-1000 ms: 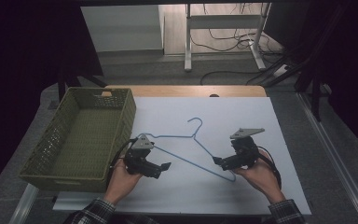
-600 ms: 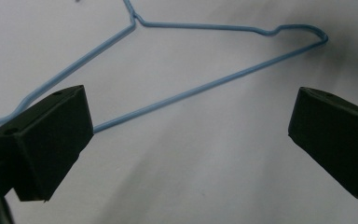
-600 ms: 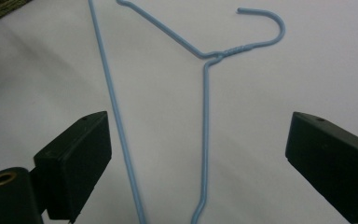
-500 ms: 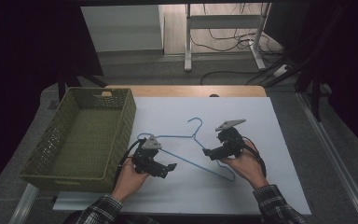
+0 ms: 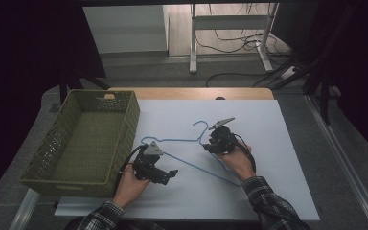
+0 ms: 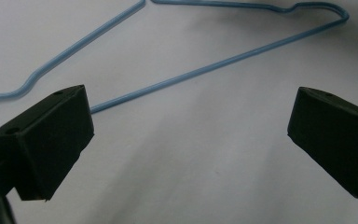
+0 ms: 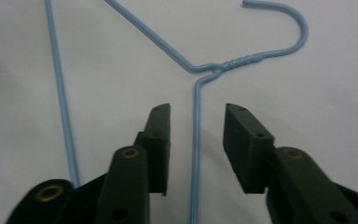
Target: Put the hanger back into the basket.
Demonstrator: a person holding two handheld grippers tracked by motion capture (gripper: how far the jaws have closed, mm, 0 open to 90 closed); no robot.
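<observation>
A white table [image 5: 278,143] was seen, bearing no readable writing. A blue wire hanger [image 7: 197,140] lay flat beside a green basket [image 5: 84,139], straddled by the right gripper [image 7: 198,126], jaws apart. The left gripper [image 6: 186,126] was held wide apart nearby.

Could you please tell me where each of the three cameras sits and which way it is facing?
High view: above the person's side, looking forward and down on the white table, green basket, both forearms and hands.
Left gripper view: rides the left gripper, looking along its wide-open jaws at the table.
Right gripper view: rides the right gripper, whose open jaws straddle a wire below the hook.
Shared: all three show the blue hanger.
</observation>
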